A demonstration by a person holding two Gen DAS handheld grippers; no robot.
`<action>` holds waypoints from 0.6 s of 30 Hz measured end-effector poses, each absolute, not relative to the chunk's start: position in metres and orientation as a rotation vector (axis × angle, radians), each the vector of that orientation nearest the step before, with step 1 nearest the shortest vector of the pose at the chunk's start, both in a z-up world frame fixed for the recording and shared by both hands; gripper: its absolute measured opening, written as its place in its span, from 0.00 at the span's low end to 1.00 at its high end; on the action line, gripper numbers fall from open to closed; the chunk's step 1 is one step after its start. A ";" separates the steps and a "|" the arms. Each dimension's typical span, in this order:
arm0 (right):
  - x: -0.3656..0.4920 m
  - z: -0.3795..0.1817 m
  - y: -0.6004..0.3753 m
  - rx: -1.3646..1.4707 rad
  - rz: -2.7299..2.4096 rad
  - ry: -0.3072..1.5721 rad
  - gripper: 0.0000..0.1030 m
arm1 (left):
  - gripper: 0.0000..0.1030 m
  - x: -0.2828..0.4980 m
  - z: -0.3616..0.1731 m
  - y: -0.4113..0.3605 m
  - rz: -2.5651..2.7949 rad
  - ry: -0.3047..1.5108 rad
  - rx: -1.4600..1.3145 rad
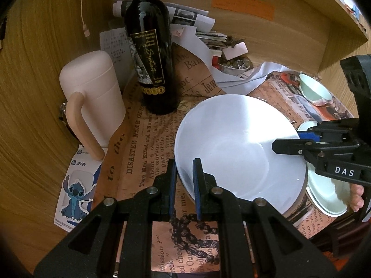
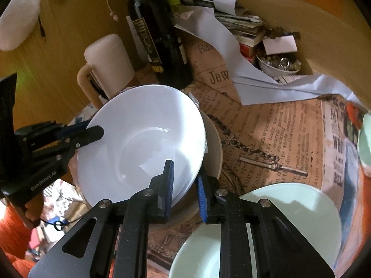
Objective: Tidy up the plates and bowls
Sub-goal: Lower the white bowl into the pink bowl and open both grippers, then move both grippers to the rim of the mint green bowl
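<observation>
A large white bowl (image 1: 238,143) is held tilted above the newspaper-covered table; it also shows in the right wrist view (image 2: 143,139). My left gripper (image 1: 184,185) is shut on its near-left rim, and my right gripper (image 2: 185,185) is shut on its opposite rim. Each gripper shows in the other's view, the right one (image 1: 285,149) and the left one (image 2: 92,134). A beige plate (image 2: 214,148) lies under the bowl. A pale green plate (image 2: 289,213) lies below my right gripper. A small pale green bowl (image 1: 314,90) stands at the far right.
A dark wine bottle (image 1: 151,53) and a pink lidded mug (image 1: 92,102) stand at the back left. Papers (image 2: 234,46), books and a dish of small metal items (image 2: 278,64) fill the back. A Stitch sticker card (image 1: 76,190) lies at the left.
</observation>
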State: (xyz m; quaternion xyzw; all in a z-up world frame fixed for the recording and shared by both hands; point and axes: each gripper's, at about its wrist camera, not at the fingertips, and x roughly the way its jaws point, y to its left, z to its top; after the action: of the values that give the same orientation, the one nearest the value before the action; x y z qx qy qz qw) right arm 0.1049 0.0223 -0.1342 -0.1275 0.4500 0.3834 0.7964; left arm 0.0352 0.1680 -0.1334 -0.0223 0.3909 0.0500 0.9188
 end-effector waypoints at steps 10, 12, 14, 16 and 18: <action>0.108 -0.129 0.022 -0.270 0.869 1.024 0.36 | 0.13 0.039 -0.133 0.170 0.106 0.838 -0.075; 0.106 -0.126 0.021 -0.278 0.871 1.015 0.36 | 0.13 0.037 -0.128 0.169 0.106 0.824 -0.077; 0.107 -0.123 0.018 -0.270 0.868 1.007 0.37 | 0.23 0.038 -0.122 0.168 0.106 0.813 -0.078; 0.109 -0.119 0.011 -0.242 0.873 1.006 0.45 | 0.43 0.037 -0.114 0.166 0.107 0.787 -0.090; 0.110 -0.112 0.002 -0.221 0.850 0.968 0.62 | 0.55 0.035 -0.104 0.162 0.115 0.740 -0.092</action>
State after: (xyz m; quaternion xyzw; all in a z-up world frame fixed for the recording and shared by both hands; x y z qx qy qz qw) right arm 0.1099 0.0017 -0.1116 -0.1030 0.4502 0.3955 0.7939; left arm 0.0354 0.1623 -0.1038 -0.0447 0.3611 0.0563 0.9297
